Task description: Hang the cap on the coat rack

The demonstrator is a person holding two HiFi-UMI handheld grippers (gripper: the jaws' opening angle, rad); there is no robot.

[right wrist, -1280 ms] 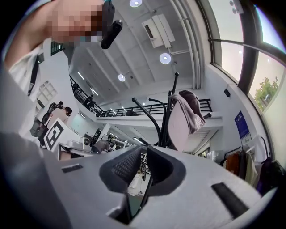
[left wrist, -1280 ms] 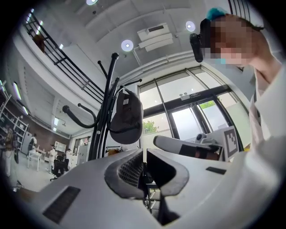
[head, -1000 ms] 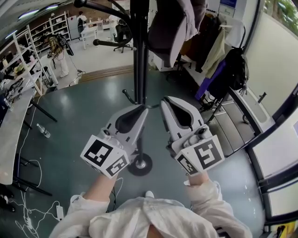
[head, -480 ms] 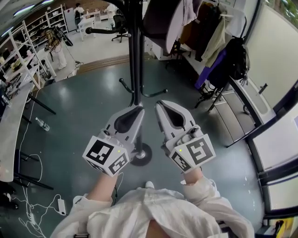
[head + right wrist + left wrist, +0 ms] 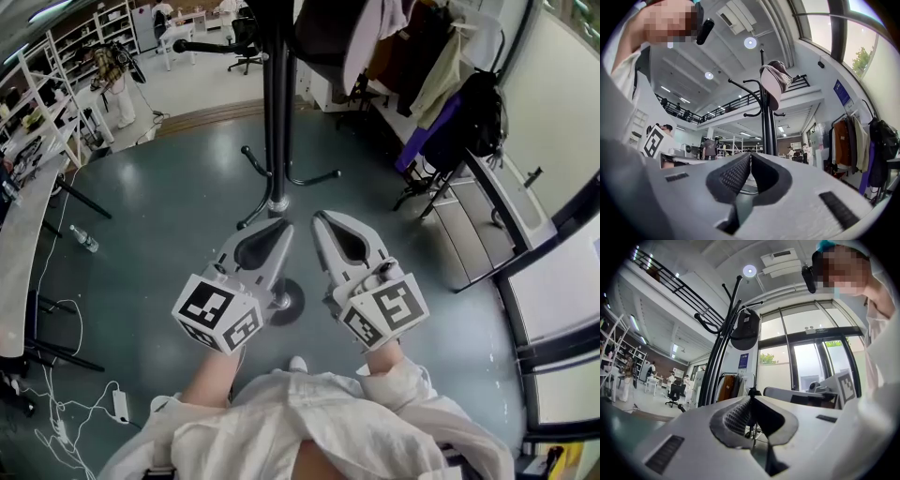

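Cap [image 5: 323, 33] already up on the coat rack [image 5: 275, 122], hanging off one of the top hooks at the top middle of the head view. Same story in the right gripper view: perched high on the pole, above the curved hooks. Left gripper [image 5: 283, 228] and right gripper [image 5: 321, 221] side by side in the lower middle of the frame, well below the cap, tips aimed up the frame toward the pole. Both closed, pads pressed together at the tips, nothing between them. Round base [image 5: 292, 302] of the rack peeking out between the two grippers on the teal floor [image 5: 169, 206]. Jackets [image 5: 436, 80] and a black backpack [image 5: 480, 127] hanging at the upper right. Water bottle [image 5: 85, 239] lying on the floor at the left, near a desk [image 5: 23, 253].
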